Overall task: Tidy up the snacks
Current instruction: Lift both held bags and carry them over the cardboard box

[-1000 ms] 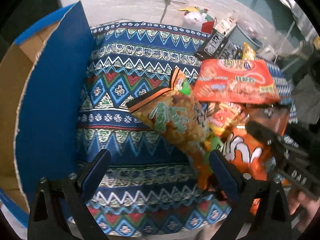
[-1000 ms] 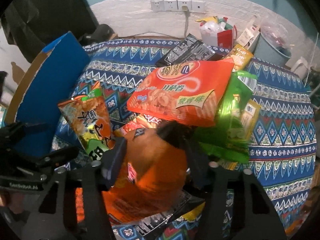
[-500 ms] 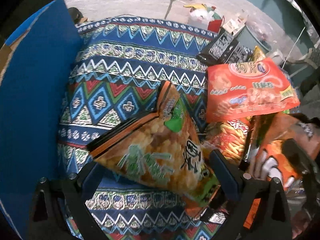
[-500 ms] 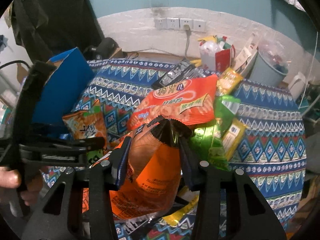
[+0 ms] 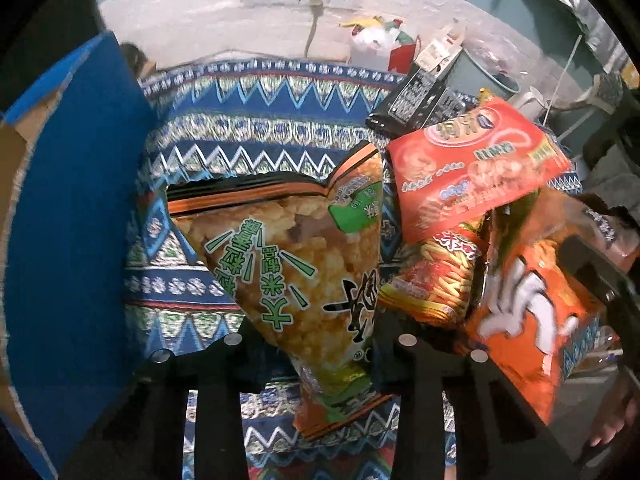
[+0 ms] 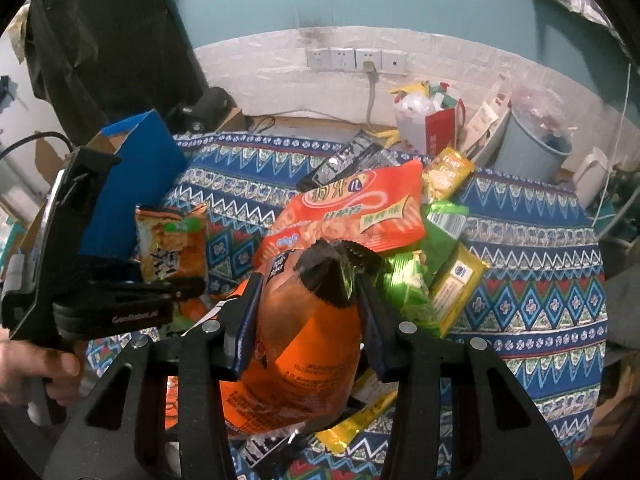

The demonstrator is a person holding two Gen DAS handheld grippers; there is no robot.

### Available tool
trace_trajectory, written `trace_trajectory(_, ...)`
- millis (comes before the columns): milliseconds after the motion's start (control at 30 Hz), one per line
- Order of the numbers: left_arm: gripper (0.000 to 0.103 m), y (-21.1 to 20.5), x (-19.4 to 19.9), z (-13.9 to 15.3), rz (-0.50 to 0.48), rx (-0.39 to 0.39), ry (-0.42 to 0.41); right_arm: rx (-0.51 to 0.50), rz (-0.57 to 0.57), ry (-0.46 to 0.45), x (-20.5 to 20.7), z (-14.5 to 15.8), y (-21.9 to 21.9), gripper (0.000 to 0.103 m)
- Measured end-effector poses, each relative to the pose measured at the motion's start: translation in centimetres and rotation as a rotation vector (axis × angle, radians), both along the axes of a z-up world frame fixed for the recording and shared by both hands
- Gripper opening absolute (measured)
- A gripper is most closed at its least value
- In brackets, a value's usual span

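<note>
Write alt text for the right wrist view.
The right gripper clamps an orange snack bag above a snack pile on a patterned cloth. At left, the left gripper holds a rice-cracker bag beside a blue box.

Glossy foil snack bags point(image 5: 296, 276), woven patterned cloth point(image 5: 256, 136), matt cardboard box point(image 5: 68, 200)

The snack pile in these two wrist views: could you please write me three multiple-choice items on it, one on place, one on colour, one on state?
1. Where is the blue box relative to the snack pile, in the right wrist view?
A. left
B. right
C. on top

2. What colour is the bag in the right gripper?
A. purple
B. orange
C. white

3. What state is the left gripper in?
A. open, empty
B. out of view
C. closed on the rice cracker bag

Answers: 1 A, it stands at the cloth's left edge. 2 B, orange foil with a dark top. 3 C, its fingers have just been closing and pinch the bag's lower end.
</note>
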State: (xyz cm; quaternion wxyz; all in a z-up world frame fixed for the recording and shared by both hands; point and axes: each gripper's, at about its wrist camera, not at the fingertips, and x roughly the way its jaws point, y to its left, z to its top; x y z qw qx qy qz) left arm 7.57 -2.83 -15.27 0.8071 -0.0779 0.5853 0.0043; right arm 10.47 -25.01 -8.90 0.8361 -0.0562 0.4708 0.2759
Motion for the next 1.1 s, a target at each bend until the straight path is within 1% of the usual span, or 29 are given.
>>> trace_trajectory(167, 0.036, 0.2, -0.9, 2.0, -0.021, 0.053, -0.062, 0.003, 0.014, -0.033, -0.4, 0.8, 0.5, 0.039)
trace_trajectory(233, 0.036, 0.7, -1.6, 2.7, -0.021, 0.053, -0.075, 0.005, 0.027, -0.048, -0.6, 1.2, 0.9, 0.039)
trace_trajectory(300, 0.036, 1.2, -2.1, 3.4, -0.012, 0.036, -0.078, -0.004, 0.037, -0.064, -0.8, 1.4, 1.3, 0.038)
trace_trajectory(367, 0.036, 1.7, -2.6, 3.9, -0.010, 0.034, -0.091, 0.001, 0.045, -0.065, -0.9, 1.5, 1.7, 0.038)
trace_trajectory(467, 0.036, 2.3, -3.0, 5.3, -0.018, 0.065, -0.130, -0.002, 0.053, -0.084, -1.1, 1.8, 2.2, 0.037)
trace_trajectory(667, 0.036, 3.3, -4.3, 8.3, -0.018, 0.103, -0.207, 0.002, 0.067, -0.125, -1.4, 3.0, 3.2, 0.037)
trace_trajectory(833, 0.036, 4.3, -5.2, 10.3, -0.016, 0.111, -0.256, 0.020, 0.068, -0.158, -1.3, 4.5, 4.0, 0.037)
trace_trajectory(1100, 0.036, 6.1, -6.4, 13.0, 0.000, 0.127, -0.333, 0.082, 0.074, -0.207, -1.1, 7.9, 6.0, 0.037)
